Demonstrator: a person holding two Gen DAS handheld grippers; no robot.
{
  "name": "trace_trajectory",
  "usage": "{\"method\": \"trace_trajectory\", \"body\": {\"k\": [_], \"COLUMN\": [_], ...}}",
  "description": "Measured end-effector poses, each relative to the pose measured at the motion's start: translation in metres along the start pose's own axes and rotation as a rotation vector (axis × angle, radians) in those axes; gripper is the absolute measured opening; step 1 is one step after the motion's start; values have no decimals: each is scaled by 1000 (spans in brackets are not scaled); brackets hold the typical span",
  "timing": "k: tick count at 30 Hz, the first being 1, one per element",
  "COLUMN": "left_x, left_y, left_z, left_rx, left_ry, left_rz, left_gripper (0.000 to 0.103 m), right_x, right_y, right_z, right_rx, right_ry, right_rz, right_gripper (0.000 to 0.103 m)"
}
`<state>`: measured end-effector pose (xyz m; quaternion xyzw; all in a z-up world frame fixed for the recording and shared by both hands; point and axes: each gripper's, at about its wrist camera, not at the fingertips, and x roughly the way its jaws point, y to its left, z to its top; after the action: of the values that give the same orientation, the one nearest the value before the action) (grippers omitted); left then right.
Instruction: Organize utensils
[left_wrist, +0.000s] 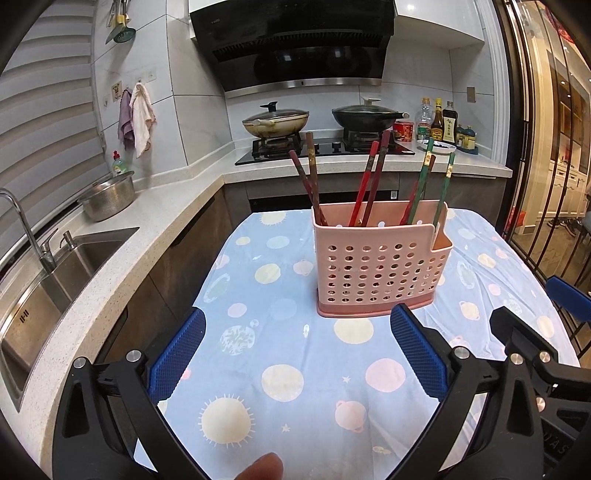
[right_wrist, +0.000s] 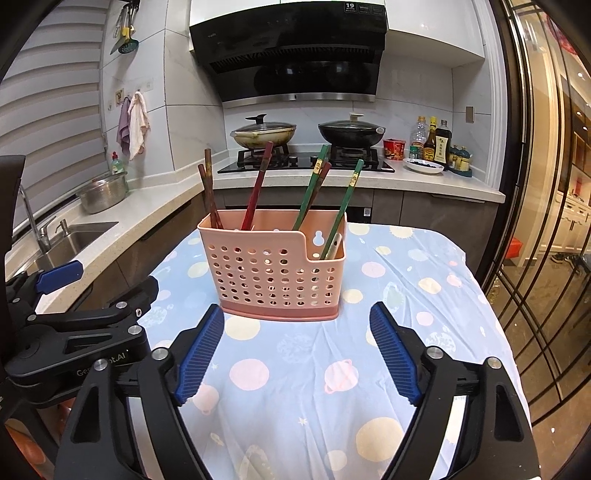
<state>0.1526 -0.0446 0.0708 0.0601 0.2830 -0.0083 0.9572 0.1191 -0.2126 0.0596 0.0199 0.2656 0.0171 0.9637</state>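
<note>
A pink perforated utensil holder (left_wrist: 380, 266) stands upright on the table with the blue dotted cloth (left_wrist: 288, 354); it also shows in the right wrist view (right_wrist: 273, 266). Brown chopsticks (left_wrist: 308, 177), red chopsticks (left_wrist: 369, 181) and green chopsticks (left_wrist: 424, 177) lean inside it, sorted by colour; in the right wrist view the brown (right_wrist: 208, 184), red (right_wrist: 258, 181) and green (right_wrist: 314, 184) ones show too. My left gripper (left_wrist: 297, 321) is open and empty just in front of the holder. My right gripper (right_wrist: 297, 317) is open and empty in front of the holder.
A counter with a steel sink (left_wrist: 55, 273) and a colander (left_wrist: 109, 199) runs along the left. A stove with two lidded pans (left_wrist: 275, 122) and sauce bottles (left_wrist: 439, 123) stands behind. A glass door (left_wrist: 546, 147) is at the right.
</note>
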Motion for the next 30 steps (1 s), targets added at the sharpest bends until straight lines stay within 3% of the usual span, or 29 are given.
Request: {"method": "trace_trajectory", "body": {"k": [9,10,11,30], "left_x": [0,1,1,6], "left_y": [4,5,5,8], "left_z": [-2,-2,-2,-8], "left_rx": [0,-1,-1,0], "left_ry": [1,2,2,26], "left_rz": [-1,3,7,18], "left_gripper": [96,96,96,96], "right_x": [-3,-4,-4,0], "right_y": [3,3,2,-5], "right_z": [-3,-4,-4,-11], "right_rx": [-15,-14,-9,9], "right_ry": [-24,-27,-34,-8], "right_rz": [-47,-53,-55,-59], "right_gripper": [87,96,96,96]}}
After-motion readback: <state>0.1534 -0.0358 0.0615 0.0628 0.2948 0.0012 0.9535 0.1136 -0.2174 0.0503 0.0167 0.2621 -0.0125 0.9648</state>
